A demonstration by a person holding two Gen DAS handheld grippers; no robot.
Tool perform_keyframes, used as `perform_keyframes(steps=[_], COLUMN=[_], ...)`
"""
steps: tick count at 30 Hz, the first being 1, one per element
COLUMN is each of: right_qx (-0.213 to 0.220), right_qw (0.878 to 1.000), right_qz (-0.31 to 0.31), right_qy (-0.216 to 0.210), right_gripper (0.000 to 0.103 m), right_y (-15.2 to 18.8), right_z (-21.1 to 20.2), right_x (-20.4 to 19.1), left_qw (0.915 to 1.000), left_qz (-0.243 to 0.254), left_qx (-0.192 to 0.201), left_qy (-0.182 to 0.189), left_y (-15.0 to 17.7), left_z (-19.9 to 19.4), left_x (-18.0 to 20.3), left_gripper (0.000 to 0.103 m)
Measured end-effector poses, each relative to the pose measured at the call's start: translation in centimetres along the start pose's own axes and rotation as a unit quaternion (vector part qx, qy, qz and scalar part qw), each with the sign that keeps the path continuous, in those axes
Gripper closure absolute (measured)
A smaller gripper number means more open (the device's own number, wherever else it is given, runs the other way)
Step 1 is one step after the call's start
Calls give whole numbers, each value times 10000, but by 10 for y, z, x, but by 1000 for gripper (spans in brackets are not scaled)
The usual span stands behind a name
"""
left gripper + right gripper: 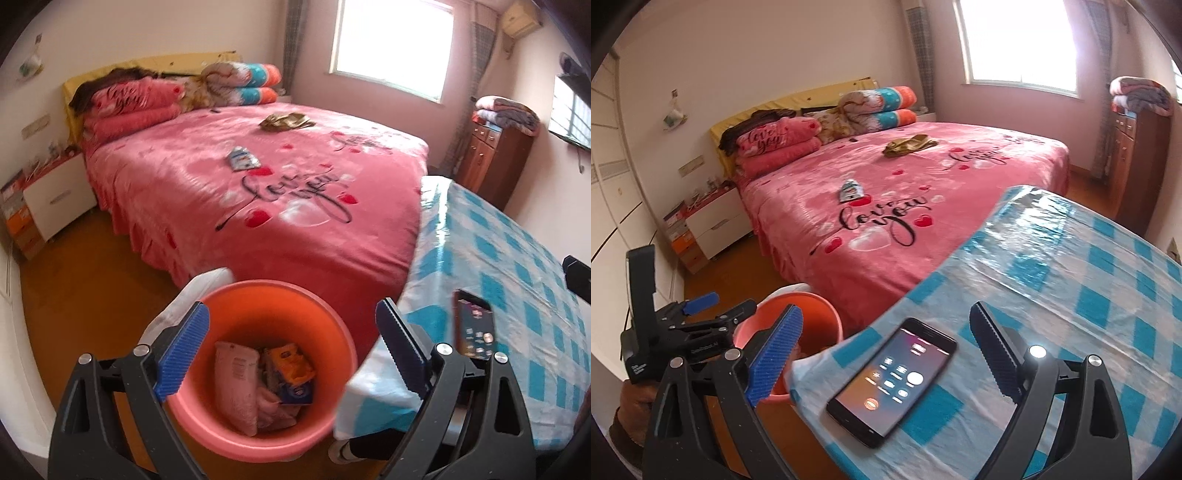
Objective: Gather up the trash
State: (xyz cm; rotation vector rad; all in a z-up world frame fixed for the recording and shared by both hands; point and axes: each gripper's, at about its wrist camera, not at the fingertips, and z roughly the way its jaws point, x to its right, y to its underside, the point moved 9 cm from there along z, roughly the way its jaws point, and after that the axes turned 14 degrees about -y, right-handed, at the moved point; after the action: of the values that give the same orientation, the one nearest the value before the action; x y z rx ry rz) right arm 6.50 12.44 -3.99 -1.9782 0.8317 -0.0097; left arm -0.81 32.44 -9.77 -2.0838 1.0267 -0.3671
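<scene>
Several wrappers lie in the orange bucket (258, 314): a pale pink bag (236, 387), an orange packet (291, 365), a blue one. Left gripper (291, 354) hangs over it, jaws wide, empty. Right gripper (886, 354) is also wide, over a phone (892, 380) on the checked table (1071, 295). Farther off, a blue-white wrapper (243, 158) and crumpled gold one (286, 121) lie on the pink bed (295, 221).

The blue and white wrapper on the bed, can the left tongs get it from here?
Probably not yet. The wrapper lies far up the bed, beyond the orange bucket. The open, empty left tongs have nothing blocking them, but must move closer.
</scene>
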Motion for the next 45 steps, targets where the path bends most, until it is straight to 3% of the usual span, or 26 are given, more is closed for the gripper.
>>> perform_keyframes(steps=[8,24,40,45], right_qx=[332,964,1473,1608], right_qw=[9979,9838,9645,9576], right_qz=[191,397,559,652], right_qy=[517,1456,2118,2298], right_gripper=[11,9,9,8], right_y=[6,24,38,43], right_z=[-45,-142,-211,-226], right_x=[30,74,93,98], left_qw=[9981,9893,9796,9769], left_qz=[214,728,742,806], left_qx=[436,883,995,1121], left_qy=[369,901,1583,1631], left_y=[-17,-21,-14,-15], left_z=[-36,-100,-148,-160], left_x=[51,139,194,204], left_gripper=[4,4,4,4])
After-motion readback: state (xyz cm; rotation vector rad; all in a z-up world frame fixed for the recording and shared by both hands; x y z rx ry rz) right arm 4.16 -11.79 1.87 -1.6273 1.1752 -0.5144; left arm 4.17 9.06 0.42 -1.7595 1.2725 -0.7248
